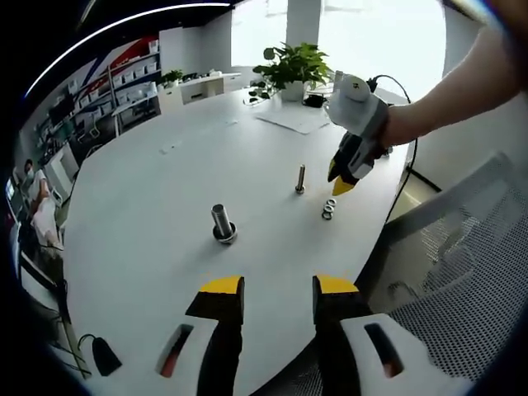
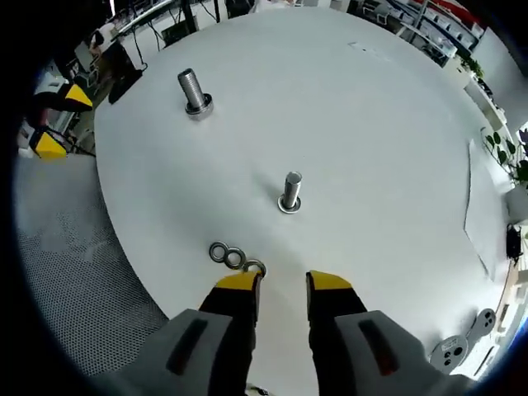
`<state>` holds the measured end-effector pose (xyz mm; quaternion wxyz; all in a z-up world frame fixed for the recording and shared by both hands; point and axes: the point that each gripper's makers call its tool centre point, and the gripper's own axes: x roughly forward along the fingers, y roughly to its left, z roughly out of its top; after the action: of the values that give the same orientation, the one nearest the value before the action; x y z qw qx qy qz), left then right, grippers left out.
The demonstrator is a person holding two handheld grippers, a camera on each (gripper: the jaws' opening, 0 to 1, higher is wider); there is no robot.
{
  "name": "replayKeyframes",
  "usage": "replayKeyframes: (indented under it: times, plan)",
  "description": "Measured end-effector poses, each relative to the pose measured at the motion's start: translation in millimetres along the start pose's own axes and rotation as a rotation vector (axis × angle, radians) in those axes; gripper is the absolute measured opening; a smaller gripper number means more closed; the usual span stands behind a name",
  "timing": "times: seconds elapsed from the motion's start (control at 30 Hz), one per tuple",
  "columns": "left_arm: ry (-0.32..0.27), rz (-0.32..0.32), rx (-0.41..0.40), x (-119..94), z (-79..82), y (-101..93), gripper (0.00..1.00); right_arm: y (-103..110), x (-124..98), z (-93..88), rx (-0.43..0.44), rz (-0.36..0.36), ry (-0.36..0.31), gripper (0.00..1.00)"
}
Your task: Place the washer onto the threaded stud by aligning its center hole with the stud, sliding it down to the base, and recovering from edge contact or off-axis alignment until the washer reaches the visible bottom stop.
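Nearby, washers (image 2: 235, 259) beside stud (image 2: 290, 192).

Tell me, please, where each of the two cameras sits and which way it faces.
Left gripper view: rides the left gripper, looking across the white table at the large stud, small stud and washers; a person's forearm holds the right gripper above the washers.
Right gripper view: rides the right gripper, looking down at the washers by its jaws.
Shared: both studs, the washers, the table, and a potted plant.
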<state>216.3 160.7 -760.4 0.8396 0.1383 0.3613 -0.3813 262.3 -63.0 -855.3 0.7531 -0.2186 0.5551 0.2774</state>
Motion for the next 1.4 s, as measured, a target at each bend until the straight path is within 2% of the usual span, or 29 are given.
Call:
replayKeyframes:
  times: [0.27,0.37,0.5,1.07,1.4]
  plan:
    - [-0.014,0.010,-0.007,-2,2.4,1.0,0.31,14,-8,-12.4,-0.002,0.013,0.005,0.25]
    - [-0.019,0.015,-0.013,-2,3.0,2.2,0.31,21,-12,-10.8,0.035,0.017,-0.033,0.26]
    - [-0.031,0.008,-0.026,-3,5.3,2.1,0.31,28,-12,-17.2,0.030,0.023,-0.021,0.26]
    - [-0.042,0.006,-0.035,-5,6.1,2.5,0.30,21,-22,-14.7,0.019,0.005,-0.013,0.26]
    - [-0.045,0.019,-0.035,-6,6.5,5.4,0.30,26,-12,-6.4,-0.008,0.016,-0.007,0.26]
